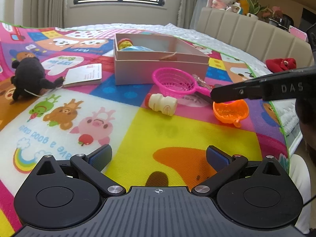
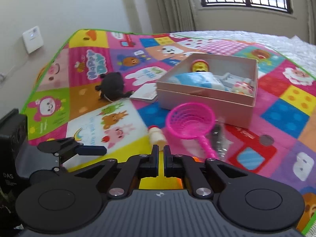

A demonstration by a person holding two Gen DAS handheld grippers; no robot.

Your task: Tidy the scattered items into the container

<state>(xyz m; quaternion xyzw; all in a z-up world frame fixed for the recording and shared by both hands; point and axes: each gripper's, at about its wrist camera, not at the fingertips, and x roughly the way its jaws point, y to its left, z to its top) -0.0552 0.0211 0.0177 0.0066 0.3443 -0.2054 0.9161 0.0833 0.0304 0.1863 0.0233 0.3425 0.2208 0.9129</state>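
The pink cardboard box (image 1: 158, 67) (image 2: 207, 100) stands on the play mat and holds several toys. In front of it lie a pink toy strainer (image 1: 175, 81) (image 2: 189, 120), a small cream bottle (image 1: 162, 103) (image 2: 156, 136) on its side and an orange toy bowl (image 1: 230, 112). My right gripper (image 2: 161, 152) (image 1: 213, 96) is shut, with only a thin slit and nothing visible between its pads. It hovers right over the orange bowl, and contact cannot be judged. My left gripper (image 1: 159, 158) hangs open over the yellow patch, with nothing between its fingers.
A black plush toy (image 1: 27, 75) (image 2: 112, 86) and a white booklet (image 1: 84, 75) (image 2: 145, 93) lie left of the box. A clear packet (image 2: 218, 138) sits by the strainer handle. A red cloth item (image 1: 280, 64) lies at the right, near the padded headboard (image 1: 246, 27).
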